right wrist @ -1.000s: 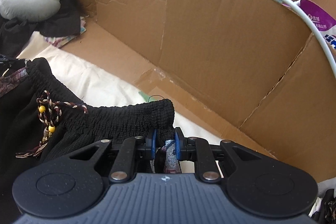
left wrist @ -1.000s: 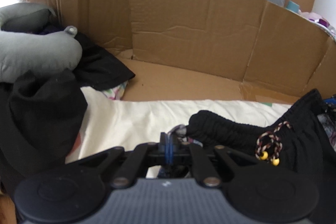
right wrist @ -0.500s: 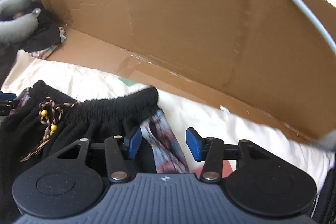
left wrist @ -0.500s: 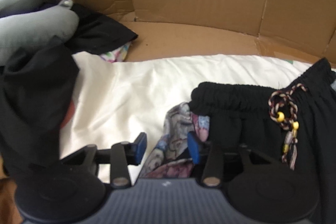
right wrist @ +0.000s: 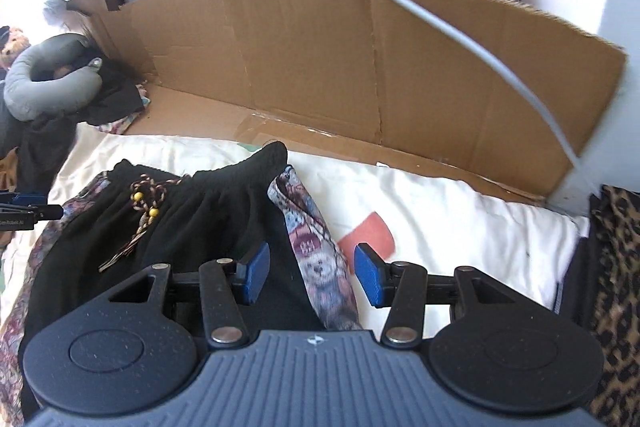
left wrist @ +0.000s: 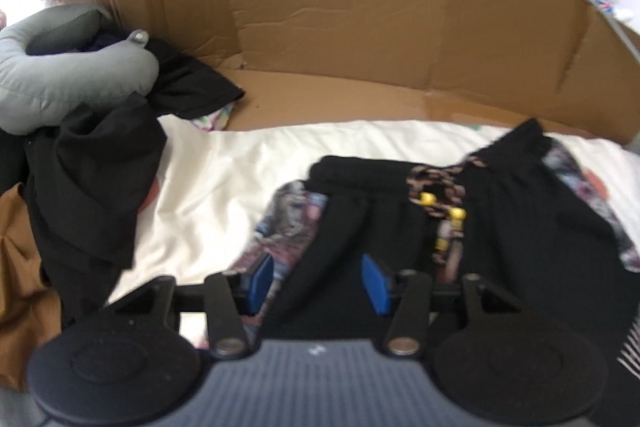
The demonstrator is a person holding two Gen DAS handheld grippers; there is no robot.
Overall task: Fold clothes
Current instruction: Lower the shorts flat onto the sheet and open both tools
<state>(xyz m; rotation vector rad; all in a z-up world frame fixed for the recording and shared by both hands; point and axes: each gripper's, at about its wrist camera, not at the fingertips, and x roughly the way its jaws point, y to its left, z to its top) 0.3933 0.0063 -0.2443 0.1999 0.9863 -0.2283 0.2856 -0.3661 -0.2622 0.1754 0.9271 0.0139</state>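
- We see the left tool (left wrist: pixel 316 285) with jaws still widening, gripping nothing; the right tool (right wrist: pixel 308 277) stands apart, also empty.
- The black shorts (right wrist: pixel 208 227) lie released beneath both, on the cream sheet (right wrist: pixel 440 211).
- Cardboard wall (right wrist: pixel 360 67) stands behind.

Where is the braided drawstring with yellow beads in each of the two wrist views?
Left wrist view: the drawstring lies right of centre, on the black waistband.
Right wrist view: the drawstring lies left of centre, on the same waistband.
Shared landmark: the grey neck pillow, at far left in both.
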